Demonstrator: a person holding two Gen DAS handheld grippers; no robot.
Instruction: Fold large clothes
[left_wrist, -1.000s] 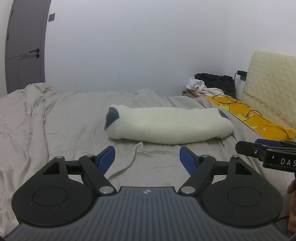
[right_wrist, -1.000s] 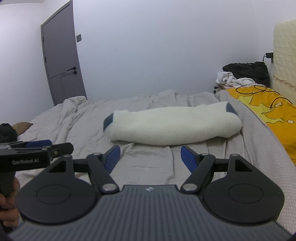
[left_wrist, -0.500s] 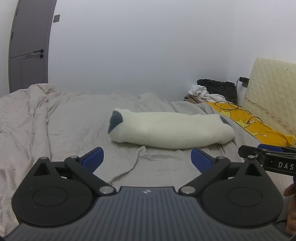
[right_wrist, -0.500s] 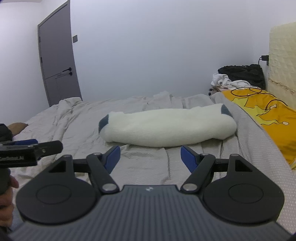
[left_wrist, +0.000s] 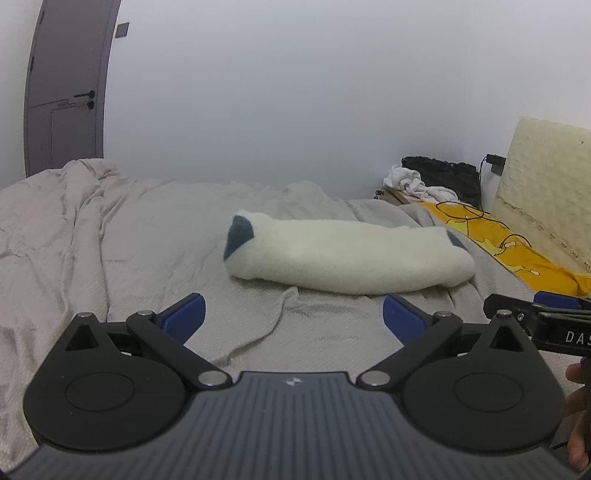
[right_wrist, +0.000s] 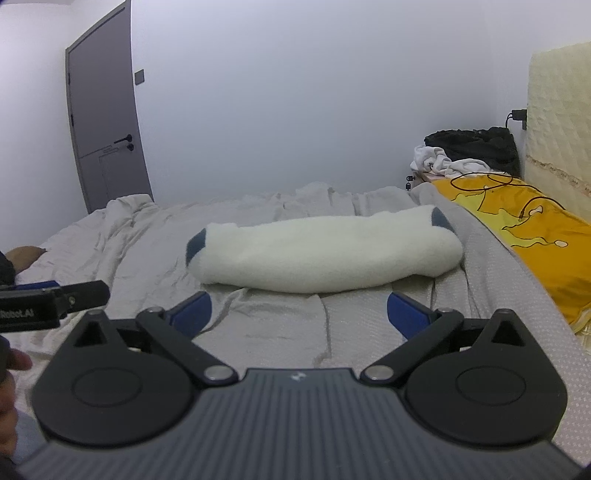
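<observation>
Both the left gripper (left_wrist: 291, 314) and right gripper (right_wrist: 299, 312) hover with fingers apart, so I'd grab the bed's fluffy white folded fleece garment (left_wrist: 347, 256) by opposite ends evenly.

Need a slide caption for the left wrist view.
Left gripper open above the grey bedsheet, facing a folded white fleece garment; right gripper at frame edge.

A cream fleece garment (left_wrist: 351, 254) (right_wrist: 328, 254) lies folded into a long roll across the wrinkled grey bed (left_wrist: 110, 251), dark blue-grey patches showing at both ends
</observation>
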